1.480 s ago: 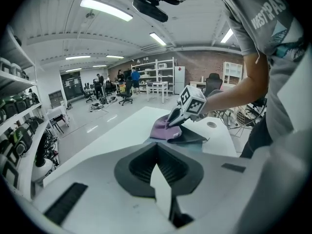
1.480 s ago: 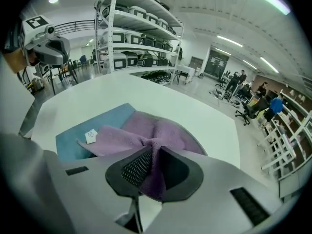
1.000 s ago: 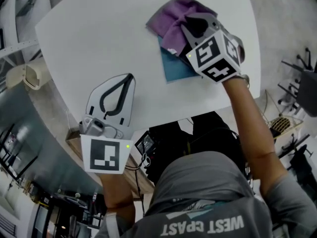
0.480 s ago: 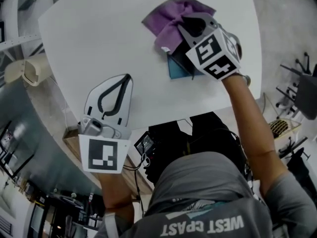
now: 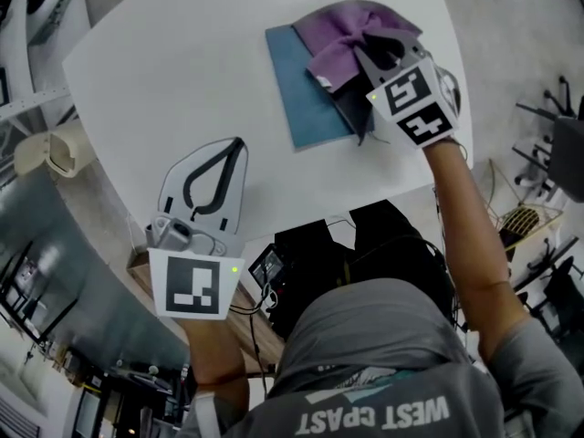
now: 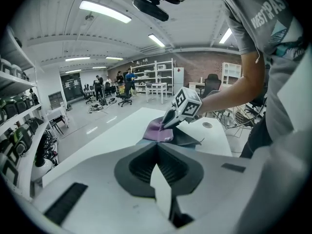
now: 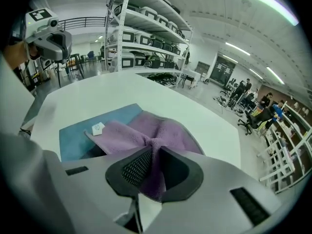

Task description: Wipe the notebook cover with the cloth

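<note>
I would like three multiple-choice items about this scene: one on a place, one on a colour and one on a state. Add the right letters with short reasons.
1. Where does the purple cloth lie?
A. partly over the notebook
B. on the floor
C. on a chair

2. What colour is the notebook cover?
A. red
B. blue
C. yellow

3. What is between the jaws of the right tool?
A. nothing
B. a pen
C. the cloth

Answers:
1 A: the head view shows the cloth covering the notebook's far part.
2 B: the bare part of the cover is blue in the head view and the right gripper view.
3 C: the right gripper view shows purple fabric pinched between the jaws.
</note>
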`<state>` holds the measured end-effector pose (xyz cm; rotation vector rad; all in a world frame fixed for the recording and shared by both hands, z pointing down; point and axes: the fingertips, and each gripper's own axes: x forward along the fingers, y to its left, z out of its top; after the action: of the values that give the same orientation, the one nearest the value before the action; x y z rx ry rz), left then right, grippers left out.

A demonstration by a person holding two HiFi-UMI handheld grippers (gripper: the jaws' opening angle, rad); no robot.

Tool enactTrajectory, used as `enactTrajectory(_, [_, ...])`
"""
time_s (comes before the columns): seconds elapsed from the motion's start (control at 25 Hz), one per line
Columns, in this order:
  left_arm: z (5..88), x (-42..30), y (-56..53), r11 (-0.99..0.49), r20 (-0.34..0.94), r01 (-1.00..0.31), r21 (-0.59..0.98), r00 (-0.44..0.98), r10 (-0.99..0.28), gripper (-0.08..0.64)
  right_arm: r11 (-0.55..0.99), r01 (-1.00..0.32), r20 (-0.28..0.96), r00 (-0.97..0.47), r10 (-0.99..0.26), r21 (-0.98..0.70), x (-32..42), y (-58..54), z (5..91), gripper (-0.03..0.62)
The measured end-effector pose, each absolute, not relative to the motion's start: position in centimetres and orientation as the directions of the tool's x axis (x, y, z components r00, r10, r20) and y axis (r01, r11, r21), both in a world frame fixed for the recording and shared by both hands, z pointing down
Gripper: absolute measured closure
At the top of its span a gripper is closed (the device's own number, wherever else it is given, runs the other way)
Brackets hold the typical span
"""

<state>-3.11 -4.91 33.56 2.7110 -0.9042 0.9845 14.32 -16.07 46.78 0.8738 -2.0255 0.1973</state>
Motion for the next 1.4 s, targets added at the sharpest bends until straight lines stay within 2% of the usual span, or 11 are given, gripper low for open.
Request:
enactTrajectory(0.56, [33.8,-3.2,-3.1,-0.795,0.609,-0.602,-0.083,0.601,-0.518,0.558,0.879,-0.466,0.771,-0.52,-0.367,0.104,4.9,-8.9,46.6,0.517])
enactTrajectory(0.88, [33.2,-3.0,-3.0,-0.774,0.598,-0.626,-0.093,0.587,-0.547,0.558,0.851,-0.513,0.791,-0.473,-0.389,0.111,9.9,-9.2,47.1,0.517])
enactTrajectory(1.16, [31.0,-3.9,-3.1,-0.771,0.573,-0.623,-0.129,0.588,-0.571,0.558,0.76,-0.636,0.825,-0.355,-0.44,0.132,15.9,-9.9,47.7,0.516])
enactTrajectory(1.4, [29.5,-3.8,-4.0,-0.763,0.554,-0.623,-0.173,0.578,-0.598,0.558,0.719,-0.694,0.811,-0.397,-0.429,0.041,17.7,-10.8,49.5,0.491])
